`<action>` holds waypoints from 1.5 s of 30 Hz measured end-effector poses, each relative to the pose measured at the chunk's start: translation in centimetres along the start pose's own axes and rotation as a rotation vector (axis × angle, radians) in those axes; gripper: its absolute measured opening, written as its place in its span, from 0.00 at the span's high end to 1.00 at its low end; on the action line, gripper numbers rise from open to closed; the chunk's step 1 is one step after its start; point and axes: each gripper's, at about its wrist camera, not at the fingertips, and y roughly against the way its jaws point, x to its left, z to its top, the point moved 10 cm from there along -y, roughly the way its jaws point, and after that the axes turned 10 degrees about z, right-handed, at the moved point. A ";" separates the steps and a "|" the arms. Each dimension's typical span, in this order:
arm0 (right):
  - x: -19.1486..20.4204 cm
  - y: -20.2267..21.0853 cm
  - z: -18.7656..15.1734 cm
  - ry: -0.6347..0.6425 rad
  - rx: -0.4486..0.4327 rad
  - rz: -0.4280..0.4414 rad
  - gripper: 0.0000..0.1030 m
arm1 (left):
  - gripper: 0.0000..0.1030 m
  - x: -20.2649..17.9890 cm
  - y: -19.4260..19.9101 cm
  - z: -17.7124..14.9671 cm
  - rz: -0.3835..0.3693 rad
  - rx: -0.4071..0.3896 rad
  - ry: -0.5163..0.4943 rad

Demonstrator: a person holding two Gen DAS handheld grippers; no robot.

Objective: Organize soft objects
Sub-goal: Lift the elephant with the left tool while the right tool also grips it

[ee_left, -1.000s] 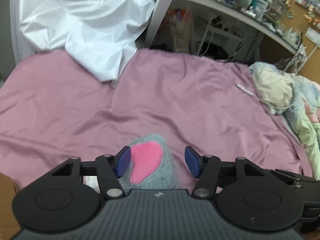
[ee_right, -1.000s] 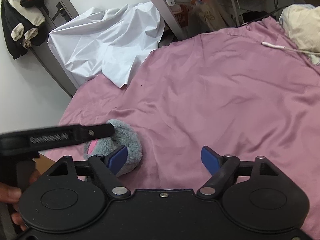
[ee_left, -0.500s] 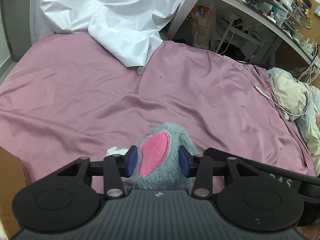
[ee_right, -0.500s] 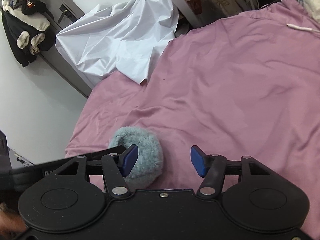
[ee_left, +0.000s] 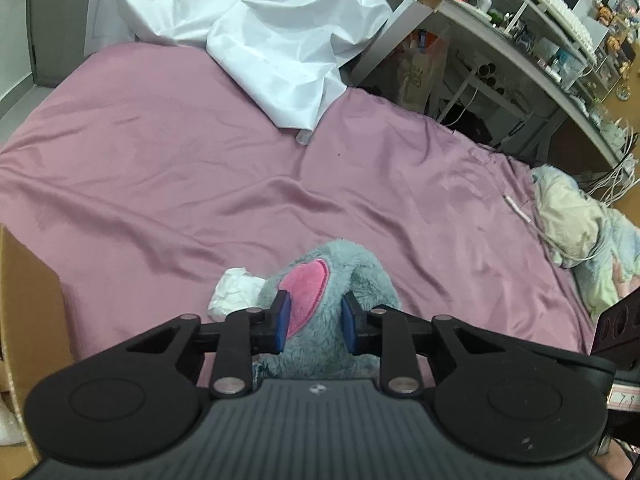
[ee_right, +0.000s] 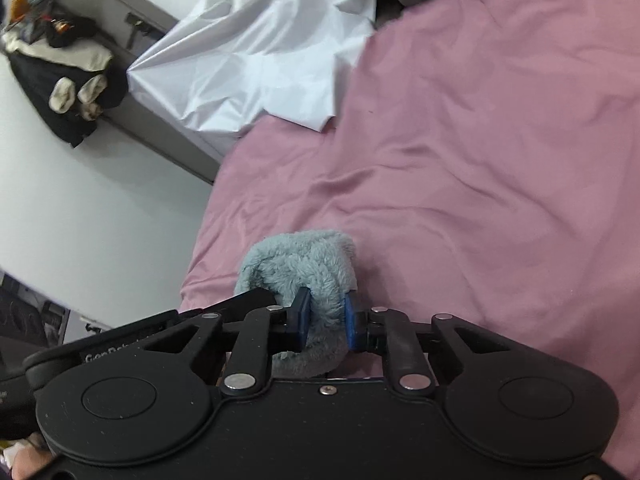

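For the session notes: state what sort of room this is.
Most likely a lived-in bedroom: a bed under a pink sheet, a cluttered desk with shelves beside it, and clothes hanging on a door. A grey plush toy lies on the bed.

bed: pink sheet (ee_left: 360,184) | desk (ee_left: 512,44) (cluttered) beyond | wall (ee_right: 80,184): white, clothes (ee_right: 68,92) hung

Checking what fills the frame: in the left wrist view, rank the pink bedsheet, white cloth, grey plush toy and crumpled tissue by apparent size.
1. pink bedsheet
2. white cloth
3. grey plush toy, enlarged by nearness
4. crumpled tissue
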 end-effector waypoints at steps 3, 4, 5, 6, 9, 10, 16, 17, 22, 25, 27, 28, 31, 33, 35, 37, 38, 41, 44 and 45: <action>1.0 1.1 0.2 0.013 -0.018 0.011 0.83 | 0.75 -0.2 1.2 0.1 -0.022 -0.014 0.009; 1.4 1.4 0.4 0.025 -0.023 0.013 0.83 | 0.76 -0.3 1.5 0.1 -0.024 -0.019 0.007; 1.9 1.8 0.4 0.038 -0.028 0.011 0.83 | 0.76 -0.4 1.9 0.1 -0.027 -0.026 0.002; 2.2 2.1 0.4 0.050 -0.031 0.007 0.83 | 0.76 -0.5 2.4 0.1 -0.029 -0.034 -0.002; 3.4 2.8 0.6 0.081 -0.046 0.002 0.83 | 0.76 -0.6 3.8 0.2 -0.035 -0.057 -0.007; 3.8 3.0 0.7 0.090 -0.052 0.004 0.83 | 0.76 -0.6 4.4 0.3 -0.036 -0.068 -0.006; 6.8 3.7 0.5 0.146 -0.070 0.023 0.83 | 0.76 0.2 7.7 0.6 -0.042 -0.118 0.005; 7.4 3.8 0.4 0.161 -0.072 0.026 0.83 | 0.76 0.5 8.2 0.6 -0.042 -0.125 0.010; 10.0 4.0 -0.4 0.206 -0.080 0.043 0.83 | 0.76 1.9 10.7 0.4 -0.034 -0.162 0.027; 11.3 4.0 -1.0 0.224 -0.081 0.055 0.83 | 0.76 2.7 11.9 0.3 -0.033 -0.177 0.033; 12.1 3.9 -1.3 0.236 -0.082 0.064 0.83 | 0.76 3.4 12.8 0.2 -0.028 -0.191 0.034; 12.6 3.8 -1.5 0.244 -0.082 0.070 0.83 | 0.76 3.7 13.1 0.2 -0.025 -0.196 0.036; 13.8 3.6 -2.1 0.263 -0.083 0.080 0.83 | 0.76 4.9 14.1 0.0 -0.023 -0.206 0.050; 14.5 3.4 -2.5 0.274 -0.080 0.085 0.83 | 0.76 5.6 14.8 -0.3 -0.016 -0.214 0.054; 15.2 3.2 -2.9 0.284 -0.075 0.094 0.83 | 0.76 6.3 15.3 -0.3 -0.011 -0.221 0.059; 16.0 2.9 -3.3 0.299 -0.073 0.102 0.83 | 0.76 7.2 15.9 -0.4 -0.008 -0.228 0.071; 16.5 2.8 -3.5 0.306 -0.071 0.106 0.83 | 0.76 7.7 16.2 -0.5 -0.007 -0.232 0.075; 17.7 2.4 -4.1 0.321 -0.064 0.116 0.83 | 0.76 8.9 17.0 -0.5 -0.002 -0.243 0.087; 18.8 1.9 -4.7 0.343 -0.055 0.122 0.83 | 0.76 10.1 17.7 -0.5 0.001 -0.248 0.100; 19.2 1.7 -4.9 0.351 -0.052 0.126 0.83 | 0.76 10.5 17.9 -0.5 0.003 -0.251 0.102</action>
